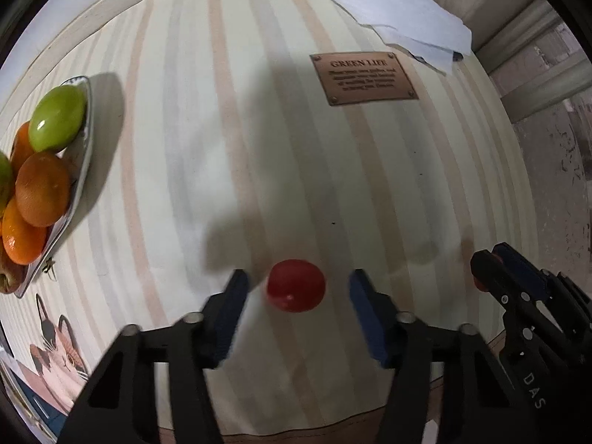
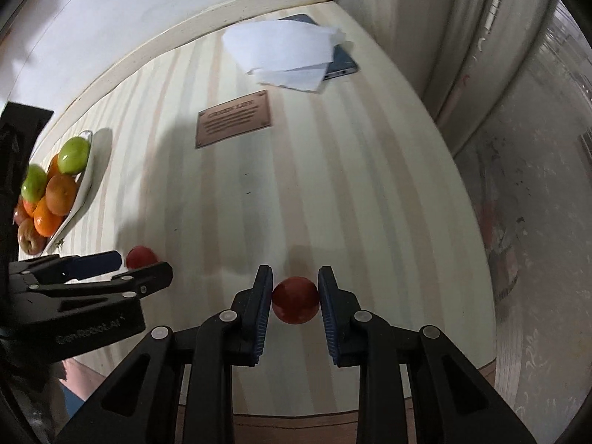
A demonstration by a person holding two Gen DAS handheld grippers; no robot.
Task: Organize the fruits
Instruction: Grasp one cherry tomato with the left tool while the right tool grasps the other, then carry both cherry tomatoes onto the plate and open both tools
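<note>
In the left wrist view a small red fruit [image 1: 296, 290] lies on the striped tablecloth between the open jaws of my left gripper [image 1: 298, 286], not touched. In the right wrist view my right gripper [image 2: 295, 296] is shut on a second red fruit [image 2: 295, 299], both pads against it. The left gripper [image 2: 138, 266] shows there at the left, around its red fruit [image 2: 140, 256]. The right gripper [image 1: 488, 270] shows at the right of the left view. A white plate [image 1: 79, 155] with green and orange fruits [image 1: 42, 188] stands at the far left.
A brown "GREEN LIFE" label [image 1: 364, 78] is sewn on the cloth. White paper [image 2: 281, 53] lies over a dark phone [image 2: 342, 61] at the far edge. A cat picture [image 1: 63, 351] is at the near left. The table edge runs along the right.
</note>
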